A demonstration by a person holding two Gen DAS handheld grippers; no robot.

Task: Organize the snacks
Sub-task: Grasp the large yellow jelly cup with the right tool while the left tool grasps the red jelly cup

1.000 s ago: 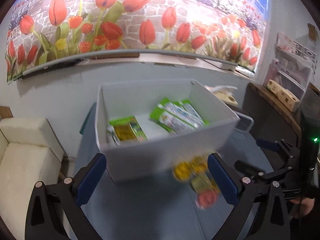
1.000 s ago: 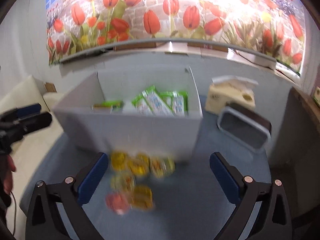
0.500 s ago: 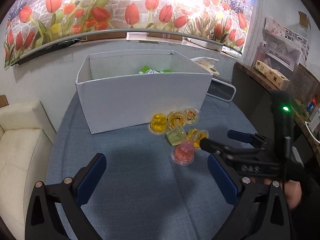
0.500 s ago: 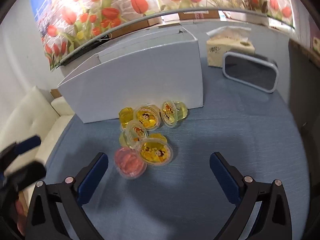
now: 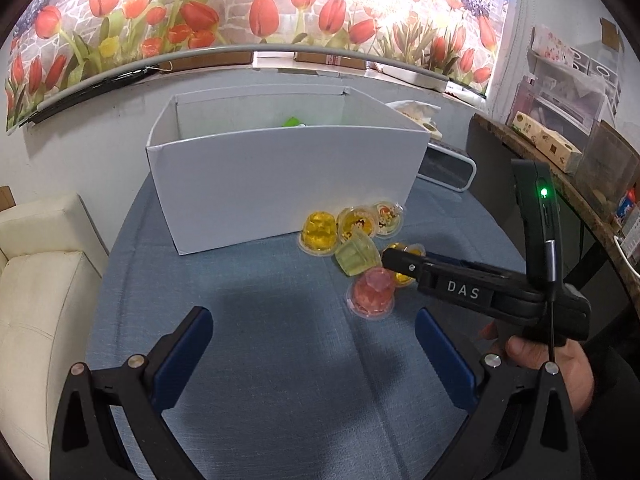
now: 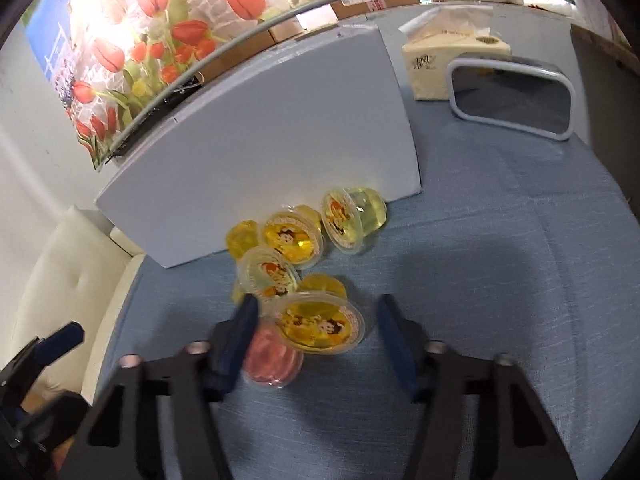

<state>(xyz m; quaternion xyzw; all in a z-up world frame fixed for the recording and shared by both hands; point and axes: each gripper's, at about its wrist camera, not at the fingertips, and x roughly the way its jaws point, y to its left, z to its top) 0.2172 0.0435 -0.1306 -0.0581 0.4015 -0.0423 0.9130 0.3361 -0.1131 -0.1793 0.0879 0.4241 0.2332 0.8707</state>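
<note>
Several small jelly cups lie in a cluster on the blue tablecloth in front of a white box (image 5: 280, 184), which also shows in the right wrist view (image 6: 272, 136). My right gripper (image 6: 316, 332) is open with its jaws on either side of a yellow jelly cup (image 6: 320, 326), apart from it; a pink cup (image 6: 272, 360) sits by the left finger. In the left wrist view the right gripper (image 5: 400, 262) reaches over the pink cup (image 5: 370, 294) and a green cup (image 5: 356, 256). My left gripper (image 5: 312, 352) is open and empty, held back from the cups.
A green packet (image 5: 294, 122) peeks above the box rim. A white-framed tray (image 6: 512, 96) and a tissue box (image 6: 440, 64) stand right of the box. A cream sofa (image 5: 36, 280) is at left; a dark shelf (image 5: 560, 176) at right.
My right gripper has dropped down and forward onto the cup cluster, its jaws now narrower and straddling the yellow cup. My left gripper has held nearly still.
</note>
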